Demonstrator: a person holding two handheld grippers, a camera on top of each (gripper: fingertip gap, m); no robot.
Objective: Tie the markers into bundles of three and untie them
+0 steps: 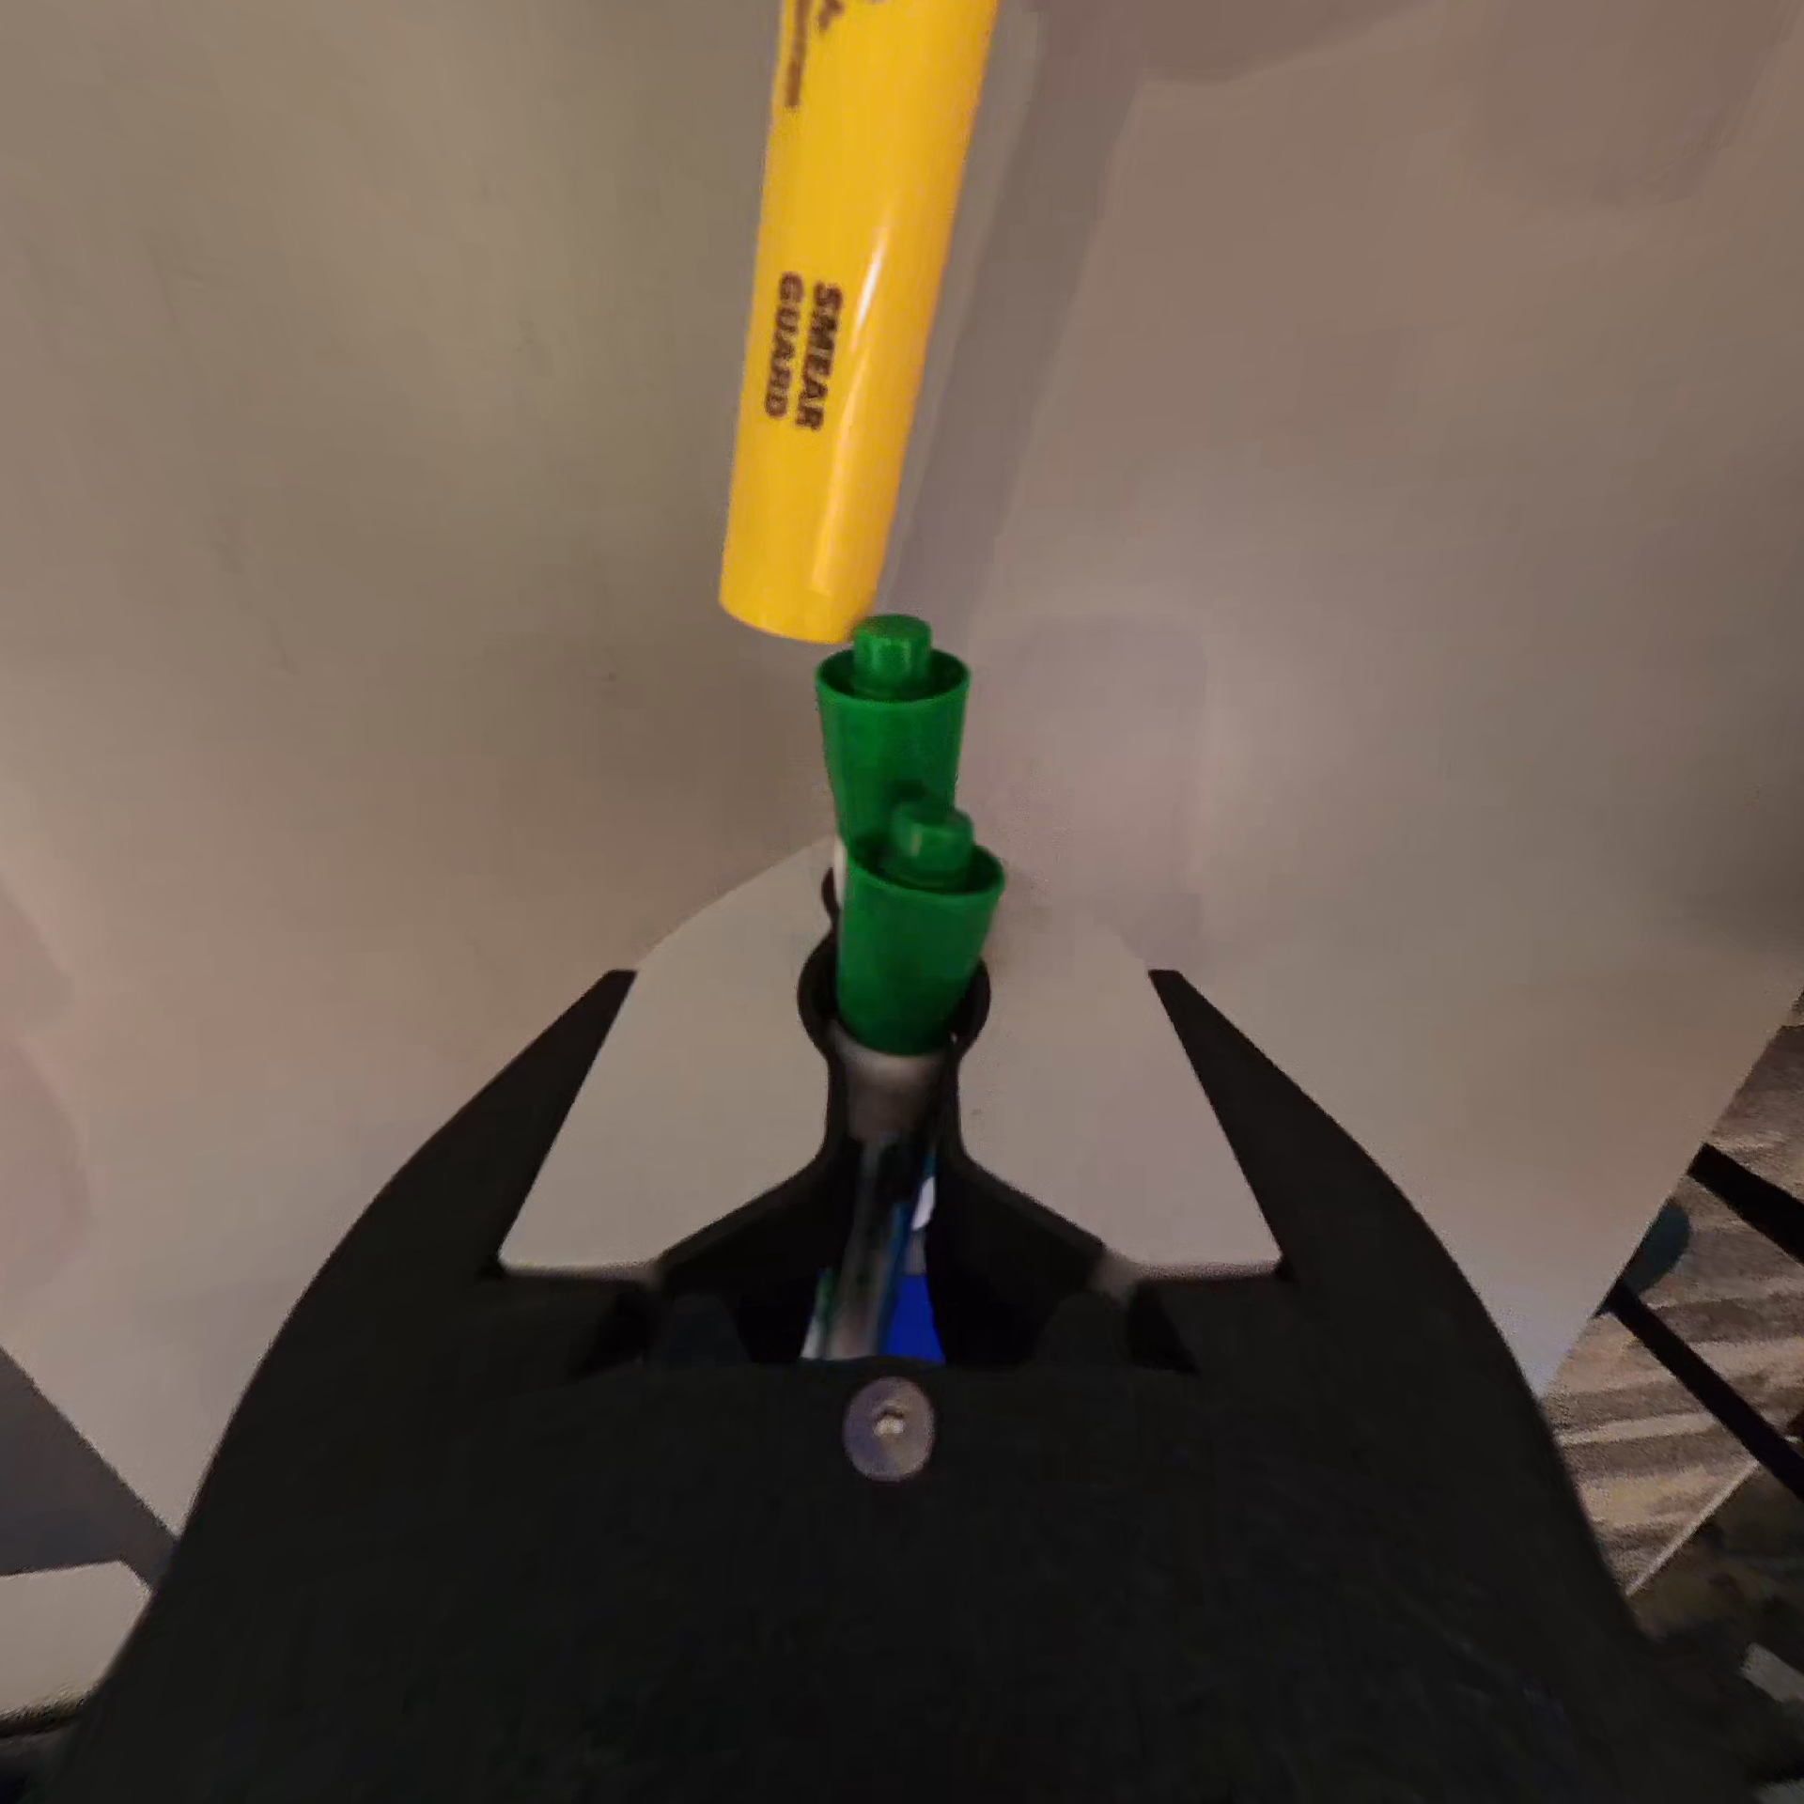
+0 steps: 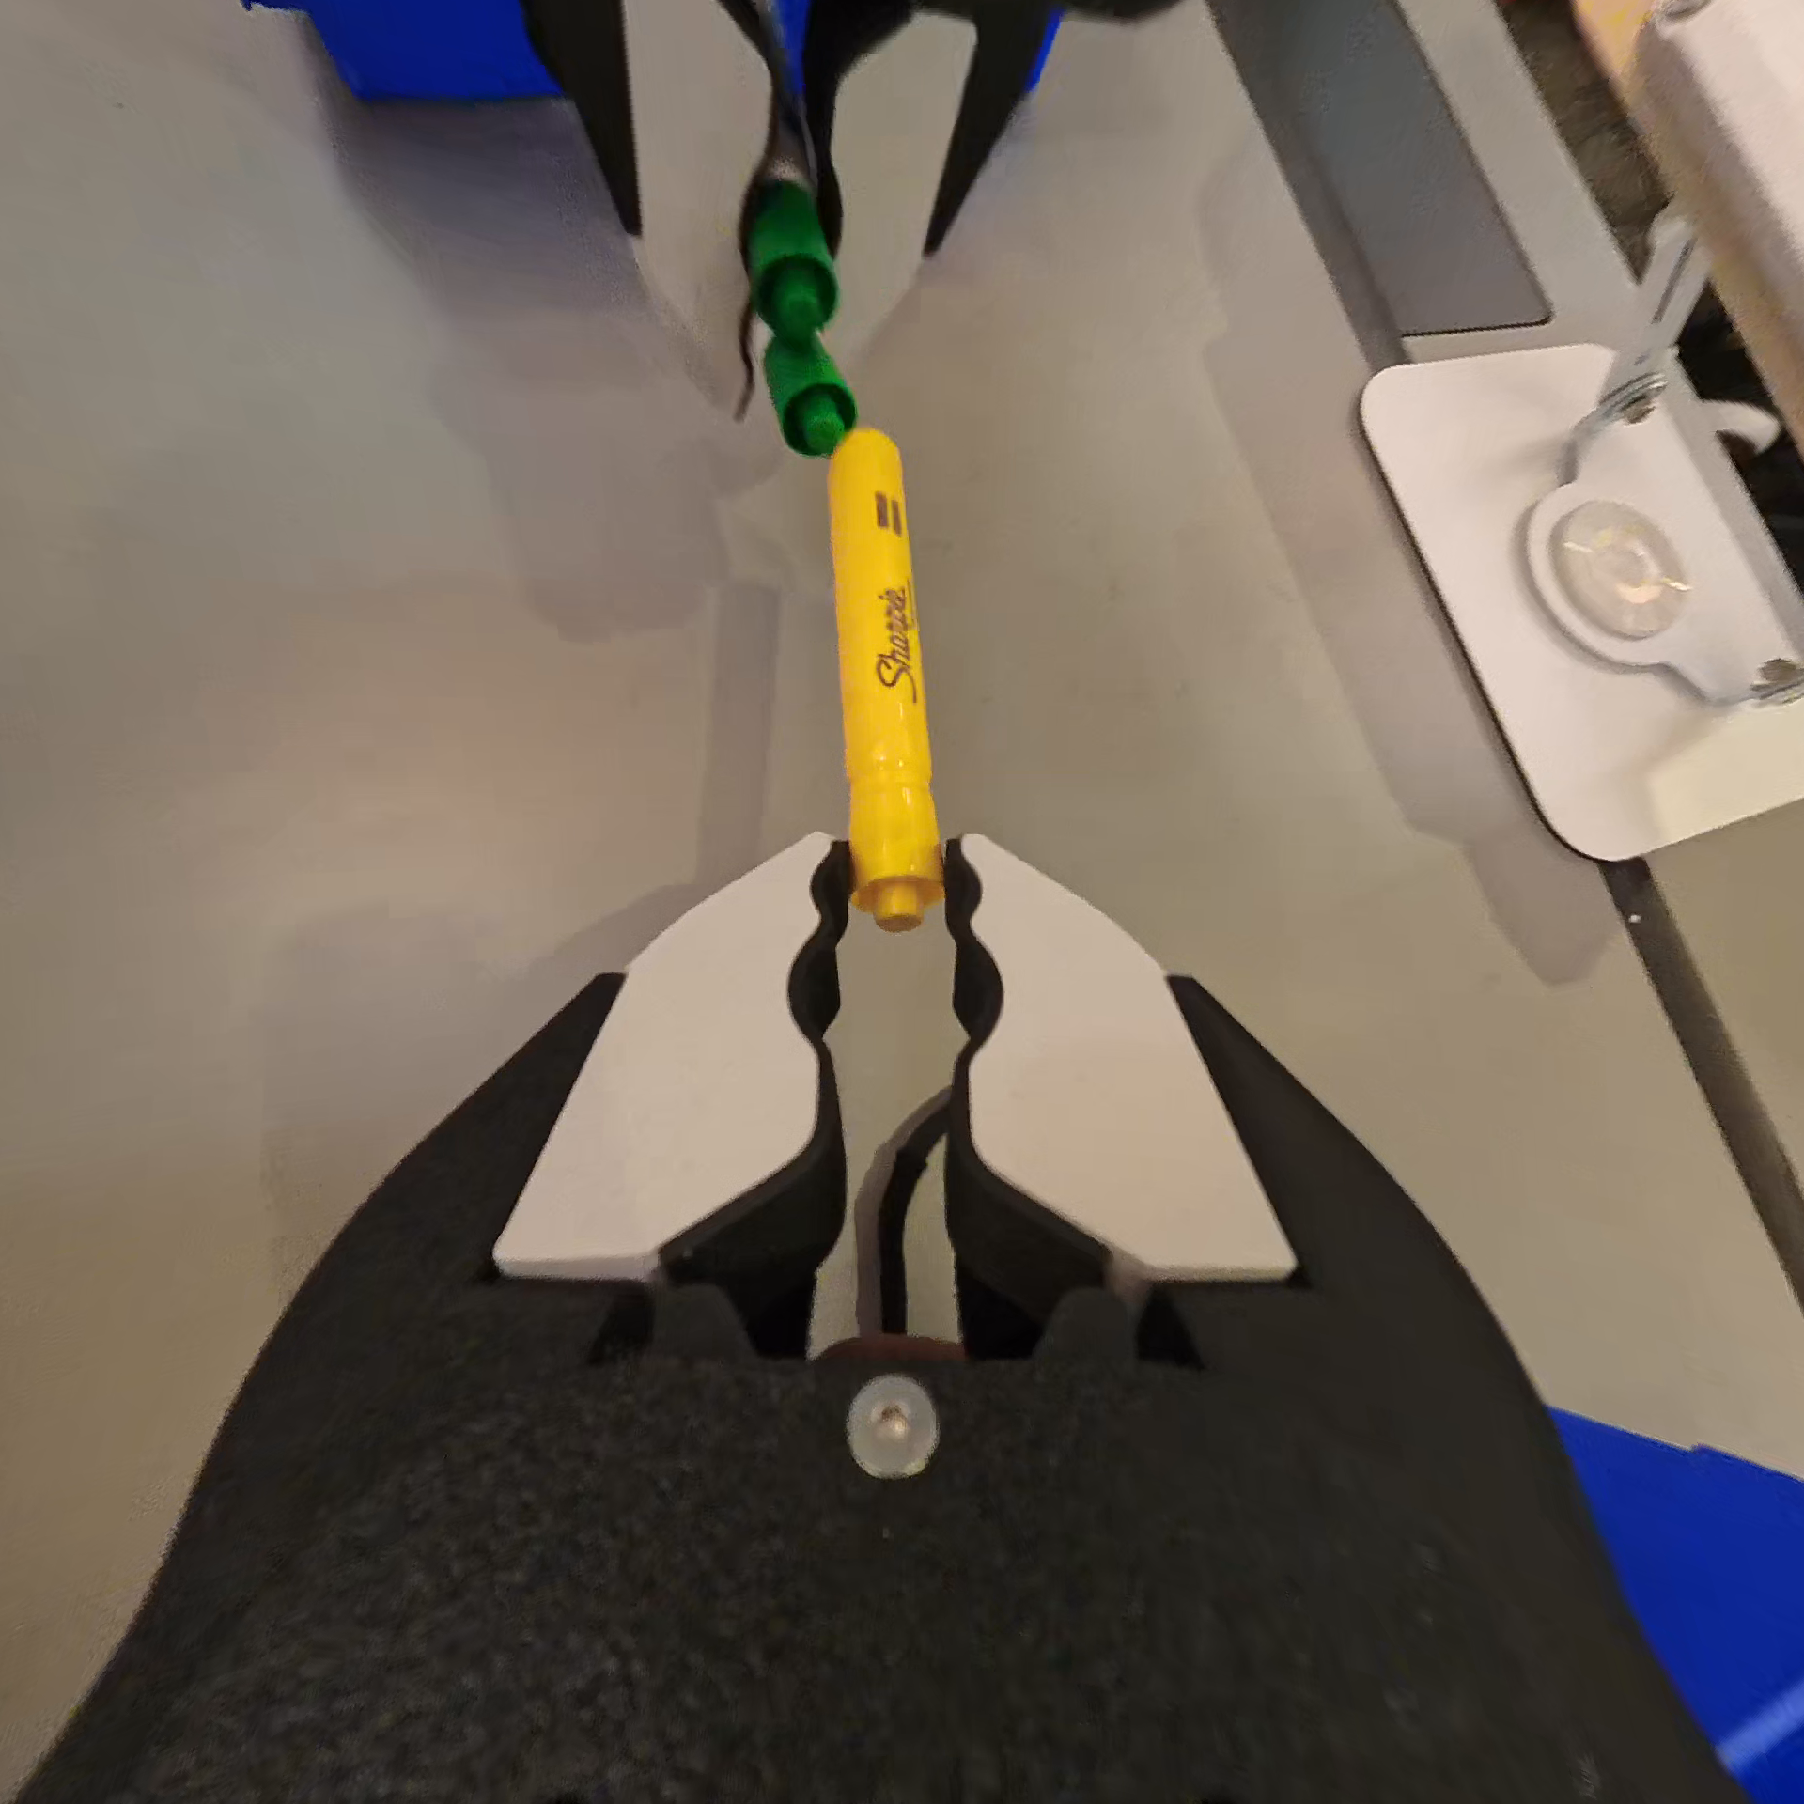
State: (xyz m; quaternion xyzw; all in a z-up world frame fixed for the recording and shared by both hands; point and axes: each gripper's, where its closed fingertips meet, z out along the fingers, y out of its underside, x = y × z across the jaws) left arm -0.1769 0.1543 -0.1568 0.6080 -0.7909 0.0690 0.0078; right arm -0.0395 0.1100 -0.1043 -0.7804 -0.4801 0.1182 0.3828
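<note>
A blue bin (image 2: pixel 439 49) sits at the far table edge behind the left gripper; its contents are out of sight, and another blue piece (image 2: pixel 1699 1581) shows at lower right. The left gripper (image 1: pixel 893 1005) is clamped on two green-capped markers (image 1: pixel 913 937), their smooth tapered caps each ending in a small round nub, one above the other. A thin black band (image 2: pixel 747 342) dangles beside them. The right gripper (image 2: pixel 893 879) pinches the capped end of one glossy yellow marker (image 2: pixel 879 635) between its wavy black pads, the far blunt end touching the forward green cap. All hang above a matte grey table (image 2: pixel 293 586). A white plate with a clear round fitting (image 2: pixel 1601 586) lies to the right.
</note>
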